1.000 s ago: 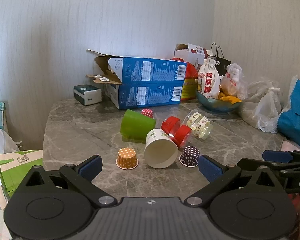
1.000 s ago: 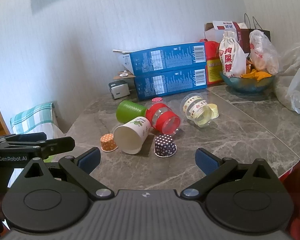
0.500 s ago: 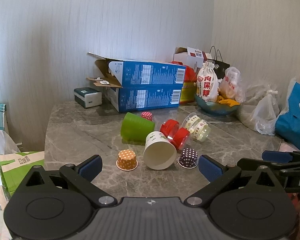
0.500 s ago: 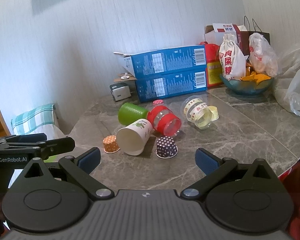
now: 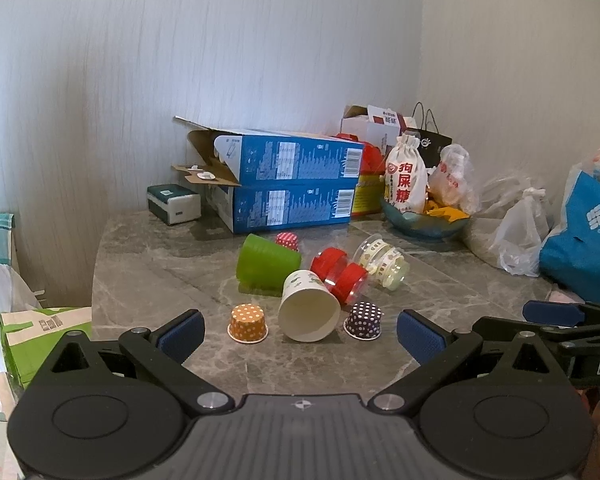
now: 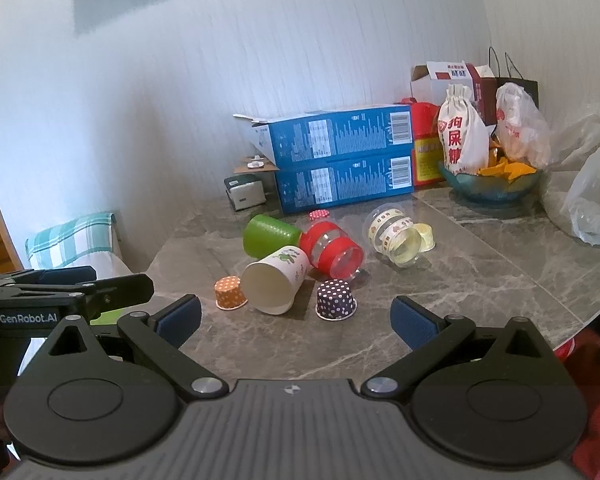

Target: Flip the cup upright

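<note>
The small red dotted cup (image 5: 287,240) sits half hidden behind the green cup (image 5: 266,266). The blue bag (image 5: 584,248) runs off the frame's edge. Print on the blue boxes (image 6: 342,160) is too small to read.

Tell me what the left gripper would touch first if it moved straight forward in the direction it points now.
Probably the white paper cup, lying on its side with its mouth toward the open left gripper. The orange dotted cup and dark dotted cup flank it; depth is uncertain.

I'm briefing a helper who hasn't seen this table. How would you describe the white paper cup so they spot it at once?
Find the two stacked blue boxes against the wall; a cluster of tipped cups lies in front of them. The white paper cup lies on its side at the cluster's near edge, between two small dotted cups, its open mouth facing the cameras. It alone is white, with a green leaf print.
</note>
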